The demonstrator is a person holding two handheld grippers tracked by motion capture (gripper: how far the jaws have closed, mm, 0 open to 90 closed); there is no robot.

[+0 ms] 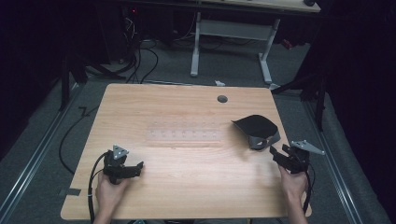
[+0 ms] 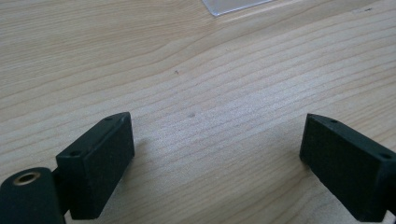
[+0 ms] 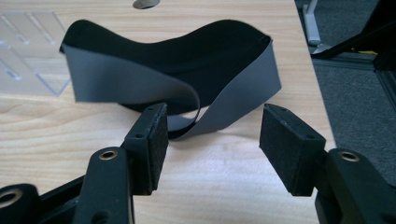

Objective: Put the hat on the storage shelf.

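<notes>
A curled sheet, black on one face and grey on the other [image 1: 257, 130] [image 3: 187, 79], lies on the right side of the wooden table [image 1: 187, 186]. My right gripper [image 1: 280, 156] [image 3: 212, 147] is open just in front of it, jaws wide apart, nothing between them. At the table's front left my left gripper [image 1: 133, 168] [image 2: 215, 163] is open too, low over bare wood. A clear plastic rack [image 1: 185, 134] [image 3: 32, 51] lies flat at mid-table; its corner [image 2: 233, 5] shows in the left gripper view.
A round cable hole [image 1: 222, 99] [image 3: 145, 3] sits near the table's far edge. The right table edge [image 3: 317, 88] runs close beside the sheet, with grey floor beyond. Another desk's white legs [image 1: 266, 56] and cables [image 1: 140, 60] stand on the floor behind.
</notes>
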